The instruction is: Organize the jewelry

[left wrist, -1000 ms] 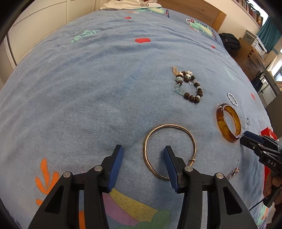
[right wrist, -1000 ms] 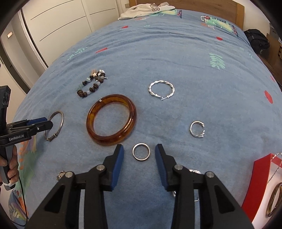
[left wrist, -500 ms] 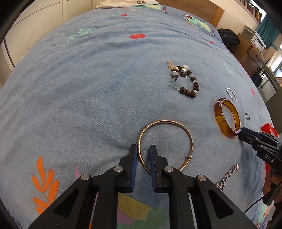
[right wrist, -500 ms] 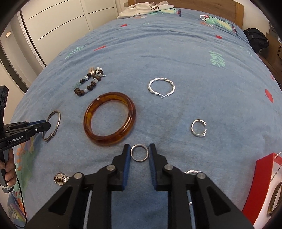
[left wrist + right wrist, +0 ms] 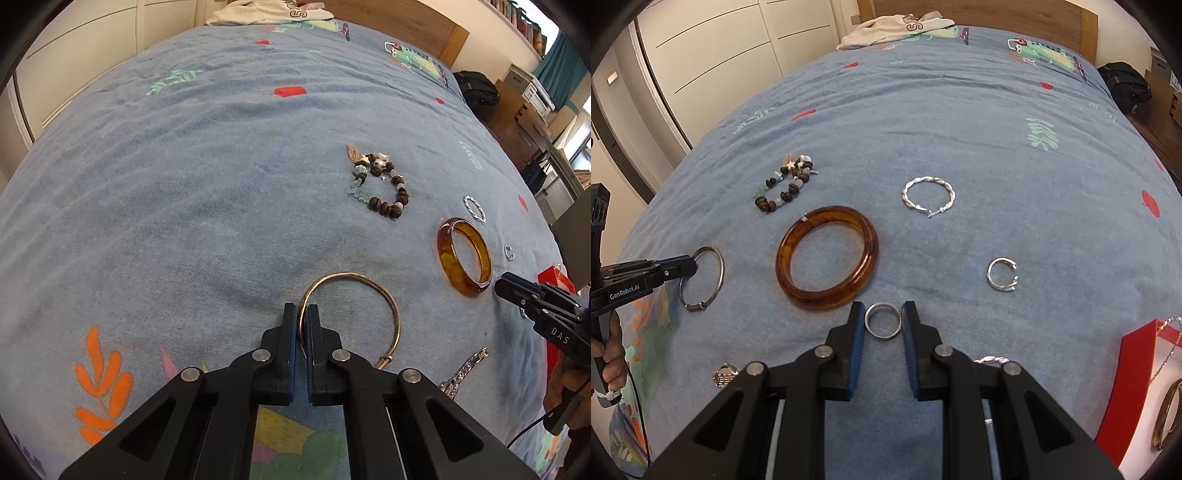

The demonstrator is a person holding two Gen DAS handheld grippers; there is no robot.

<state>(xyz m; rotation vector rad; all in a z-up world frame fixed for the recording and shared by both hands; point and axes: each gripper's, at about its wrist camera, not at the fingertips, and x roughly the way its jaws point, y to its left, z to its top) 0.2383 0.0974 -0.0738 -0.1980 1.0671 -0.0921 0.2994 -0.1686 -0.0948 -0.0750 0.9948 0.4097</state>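
On the blue bedspread my left gripper (image 5: 301, 314) is shut on the near left rim of a thin gold wire bangle (image 5: 388, 295), seen also in the right wrist view as the wire bangle (image 5: 718, 273) with the left gripper (image 5: 690, 266) on it. My right gripper (image 5: 882, 314) is shut on a small silver ring (image 5: 882, 320), pinched between its blue pads. An amber bangle (image 5: 827, 262) lies just beyond, a bead bracelet (image 5: 785, 190) farther left. A twisted silver hoop (image 5: 928, 195) and an open silver ring (image 5: 1001, 275) lie to the right.
A red jewelry box (image 5: 1123, 373) sits at the right edge with a chain and a bangle inside. A silver watch-like piece (image 5: 724, 374) lies near left, a chain (image 5: 461, 371) by the wire bangle. Clothing (image 5: 897, 26) and a wooden headboard (image 5: 997, 14) lie at the far end.
Both grippers have closed: the left one onto the wire bangle's rim, the right one onto the small silver ring. Neither hand has shifted much.
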